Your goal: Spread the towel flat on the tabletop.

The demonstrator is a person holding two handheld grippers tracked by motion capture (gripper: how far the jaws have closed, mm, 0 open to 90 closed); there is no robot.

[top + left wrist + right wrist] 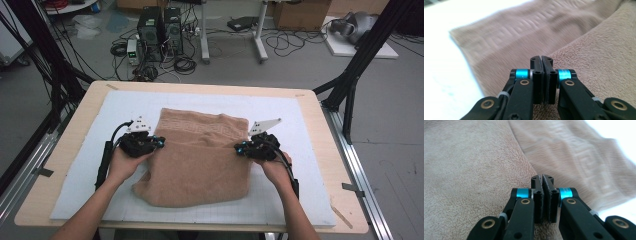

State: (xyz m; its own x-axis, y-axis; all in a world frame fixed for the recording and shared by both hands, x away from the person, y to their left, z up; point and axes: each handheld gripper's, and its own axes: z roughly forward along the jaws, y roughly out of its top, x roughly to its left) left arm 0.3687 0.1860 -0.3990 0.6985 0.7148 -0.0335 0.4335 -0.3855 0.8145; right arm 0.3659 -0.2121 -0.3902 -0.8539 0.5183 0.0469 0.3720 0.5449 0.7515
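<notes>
A tan towel (200, 155) lies on the white mat (90, 150), its near part doubled over a patterned far border. My left gripper (159, 142) sits at the towel's left edge and my right gripper (240, 147) at its right edge, each held in a hand. In the left gripper view the gripper (541, 58) has its jaws pressed together, with the towel (599, 50) rising to them from the right. In the right gripper view the gripper (542, 177) is likewise shut, and the towel (469, 170) meets it from the left. The pinched cloth itself is hidden between the pads.
The mat covers most of a wooden table (65, 145) with bare margins all round. Black frame posts (360, 60) stand at the table's sides. Beyond the far edge, on the floor, are computer towers (160, 32), cables and a white stand (260, 40).
</notes>
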